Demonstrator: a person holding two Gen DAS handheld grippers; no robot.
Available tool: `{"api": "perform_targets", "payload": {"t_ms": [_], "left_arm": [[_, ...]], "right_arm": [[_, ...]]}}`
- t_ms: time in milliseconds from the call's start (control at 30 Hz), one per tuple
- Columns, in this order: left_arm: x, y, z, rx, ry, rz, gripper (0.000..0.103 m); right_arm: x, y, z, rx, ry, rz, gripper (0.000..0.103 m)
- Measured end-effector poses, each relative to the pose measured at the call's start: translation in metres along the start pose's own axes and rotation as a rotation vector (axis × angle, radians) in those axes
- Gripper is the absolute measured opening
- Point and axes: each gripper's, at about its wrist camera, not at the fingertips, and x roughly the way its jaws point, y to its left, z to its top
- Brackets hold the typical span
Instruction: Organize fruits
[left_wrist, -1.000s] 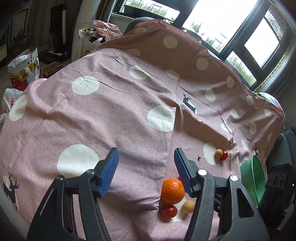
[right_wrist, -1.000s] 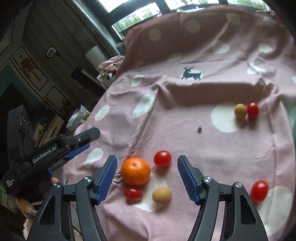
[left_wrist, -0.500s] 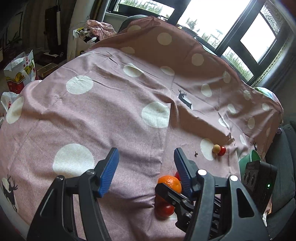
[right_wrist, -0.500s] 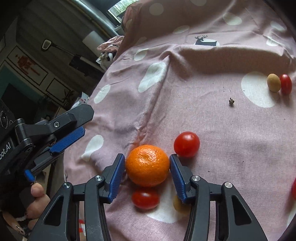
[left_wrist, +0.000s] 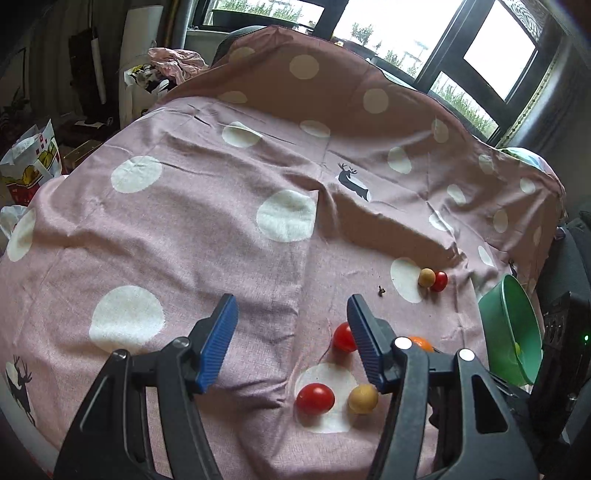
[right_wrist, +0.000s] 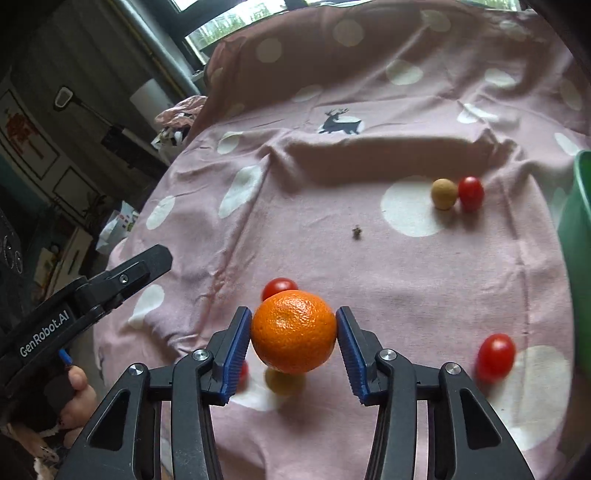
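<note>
Right gripper (right_wrist: 294, 334): jaws are clamping the orange (right_wrist: 294, 330) at its widest part, one blue pad on each side. The fruit is sitting above the pink dotted cloth (right_wrist: 406, 280), judged lifted, since the small fruits beneath it look blurred and lower.

Landmark: the orange.
- One cherry tomato (right_wrist: 279, 287) is peeking out just behind the orange.
- A red tomato and a tan round fruit are lying directly below the orange on a white dot; in the left wrist view these are the tomato (left_wrist: 315, 398) and tan fruit (left_wrist: 363, 398).
- Another tomato (right_wrist: 495, 357) is resting to the right of the orange, well apart.
- A tan fruit (right_wrist: 444, 194) and tomato (right_wrist: 471, 193), touching each other, are lying far beyond the orange, up and right.
- The green bowl (right_wrist: 576, 236) is standing at the far right of the orange, at the edge of view.

Left gripper (left_wrist: 291, 343): jaws are standing wide apart, nothing between them, hovering over bare cloth left of the orange.

Handling judgement: the orange is looking firm, with pebbled peel giving good friction against ribbed pads; moderately heavy next to the other fruit. Grip across the equator seems right; hard squeezing could bruise it. The tomatoes are looking smooth, thin-skinned, prone to rolling and bursting, so they are calling for a light pinch across the middle.
</note>
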Motion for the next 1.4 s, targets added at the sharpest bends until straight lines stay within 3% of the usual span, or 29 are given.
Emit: {"api": "perform_targets", "payload": {"t_ms": [67,200,533,933,1400], "left_arm": [[0.003,-0.009,-0.003,0.032,0.009,0.016,0.06],[0.011,-0.027,-0.011,0.097,0.03,0.049,0.059],[0.022,-0.051,-0.023,0.172,0.065,0.051,0.059],[0.035,-0.083,-0.042,0.246,0.155,-0.074,0.055],[0.056,-0.111,-0.061,0.265,0.266,-0.219,0.051]], "right_arm": [[0.001,-0.013,0.0,0.022,0.019,-0.055,0.049],[0.007,-0.031,0.0,0.054,0.067,-0.083,0.049],[-0.005,-0.044,0.001,0.107,0.056,-0.007,0.049],[-0.031,-0.079,0.008,0.256,-0.031,0.088,0.052],[-0.006,-0.075,0.007,0.267,0.05,0.154,0.052]]}}
